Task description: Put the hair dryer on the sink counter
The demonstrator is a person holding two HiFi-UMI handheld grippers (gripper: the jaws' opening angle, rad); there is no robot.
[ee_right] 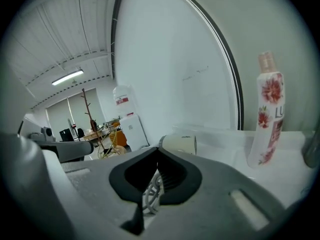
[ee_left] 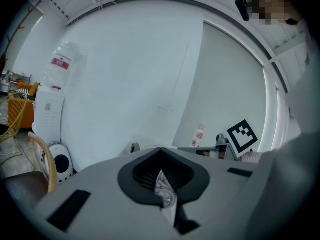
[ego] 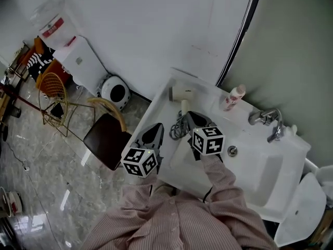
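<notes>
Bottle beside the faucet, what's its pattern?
The bottle is white with red flowers, clearest in the right gripper view.

Washroom corner in office-type rm, white sink [ego: 260, 184], tap [ego: 263, 117], wall mirror [ego: 291, 51], water dispenser [ego: 78, 61], wire chair [ego: 54, 95]

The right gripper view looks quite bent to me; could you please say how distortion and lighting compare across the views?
Right gripper view: heavy fisheye, black corners, dark trim bowed, bottle sharp. Left gripper view: same fisheye, mosaic patch top right. Head view: soft even light, glare streaks on the floor.
</notes>
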